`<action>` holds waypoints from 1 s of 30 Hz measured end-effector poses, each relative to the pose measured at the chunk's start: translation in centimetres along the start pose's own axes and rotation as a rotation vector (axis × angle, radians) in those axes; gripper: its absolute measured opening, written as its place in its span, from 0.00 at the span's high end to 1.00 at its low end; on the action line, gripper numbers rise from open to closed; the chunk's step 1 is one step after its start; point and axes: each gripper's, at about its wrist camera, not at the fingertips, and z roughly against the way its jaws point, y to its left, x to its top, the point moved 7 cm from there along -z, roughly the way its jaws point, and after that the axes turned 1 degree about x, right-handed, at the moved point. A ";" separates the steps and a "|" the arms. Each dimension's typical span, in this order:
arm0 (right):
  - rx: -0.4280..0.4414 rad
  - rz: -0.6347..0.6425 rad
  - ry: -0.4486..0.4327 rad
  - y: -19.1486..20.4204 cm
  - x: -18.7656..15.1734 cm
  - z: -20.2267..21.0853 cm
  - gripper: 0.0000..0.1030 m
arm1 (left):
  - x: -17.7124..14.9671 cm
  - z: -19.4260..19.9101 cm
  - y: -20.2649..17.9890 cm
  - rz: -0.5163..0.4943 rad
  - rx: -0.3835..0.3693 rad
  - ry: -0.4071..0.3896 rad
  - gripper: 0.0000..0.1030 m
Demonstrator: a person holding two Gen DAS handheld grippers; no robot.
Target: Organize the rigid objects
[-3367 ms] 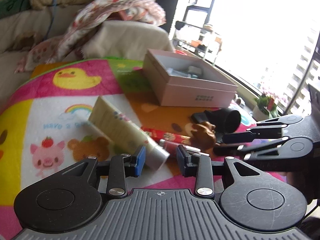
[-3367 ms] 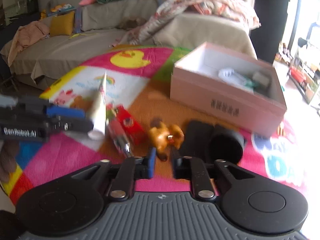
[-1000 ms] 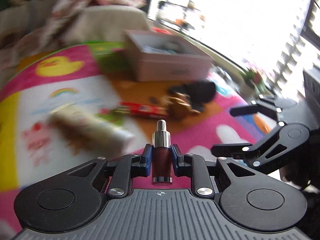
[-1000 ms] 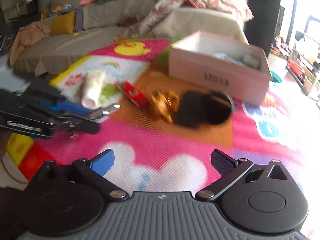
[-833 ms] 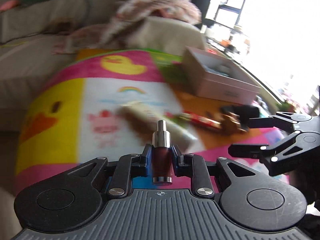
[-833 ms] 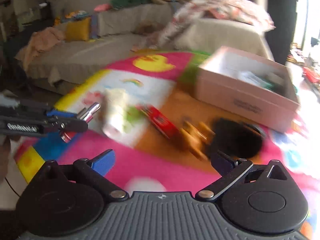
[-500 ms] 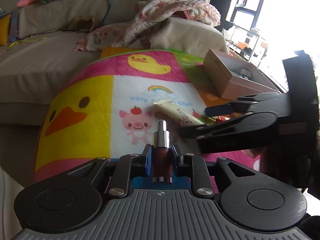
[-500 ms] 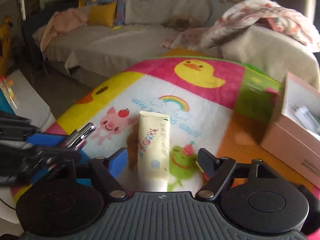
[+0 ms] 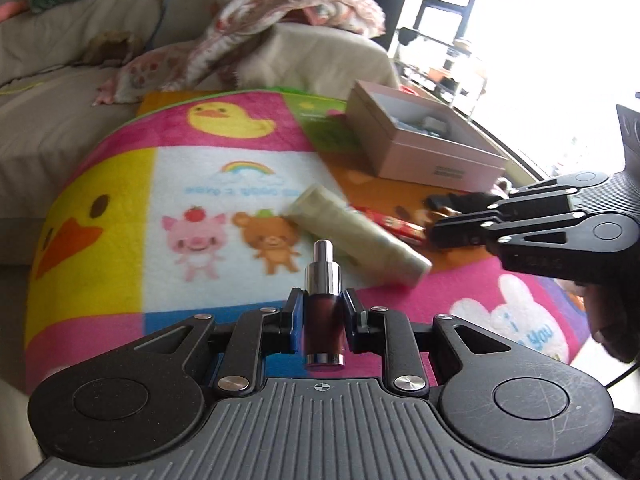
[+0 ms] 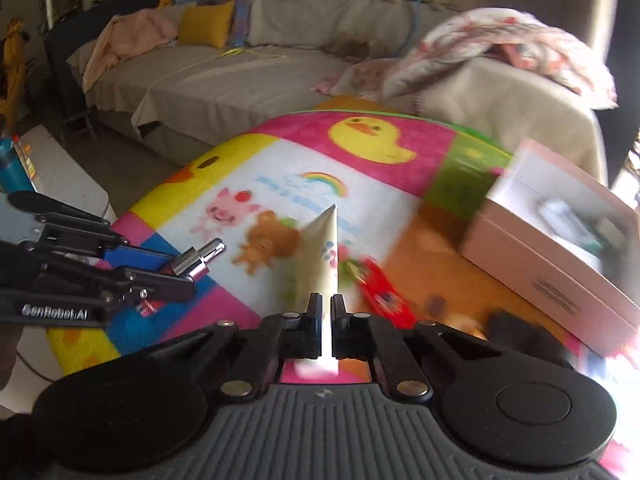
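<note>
My left gripper (image 9: pixel 322 316) is shut on a small dark red bottle (image 9: pixel 322 320) with a silver pump top, held upright above the near edge of the colourful cartoon blanket (image 9: pixel 192 200). The bottle's silver top also shows in the right wrist view (image 10: pixel 198 260). My right gripper (image 10: pixel 327 324) is shut on the cap end of a cream tube (image 10: pixel 322 256); the tube also shows in the left wrist view (image 9: pixel 356 236). An open pink box (image 9: pixel 420 144) with items inside sits at the back right and shows in the right wrist view (image 10: pixel 560 256).
A red packet (image 10: pixel 382 294), a brown toy figure (image 9: pixel 448 212) and a black cylinder (image 10: pixel 524 332) lie on the blanket in front of the box. A sofa (image 10: pixel 240 68) with a floral cloth (image 9: pixel 280 24) stands behind.
My right gripper has closed on the cap end of the cream tube, which it was open around half a second ago. My left gripper still holds the bottle and has swung slightly right.
</note>
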 end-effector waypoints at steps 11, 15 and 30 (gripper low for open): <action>-0.094 -0.029 0.013 -2.7 -4.0 2.1 0.76 | 0.1 -1.6 -1.8 -0.025 -0.026 0.030 0.77; -0.046 0.000 -0.016 -1.4 -2.3 0.2 0.58 | 0.0 -1.2 -0.8 -0.003 -0.002 0.030 0.77; 0.049 0.032 0.066 0.7 -0.5 -4.3 0.65 | -0.8 -1.2 -0.3 0.012 -0.001 0.058 0.77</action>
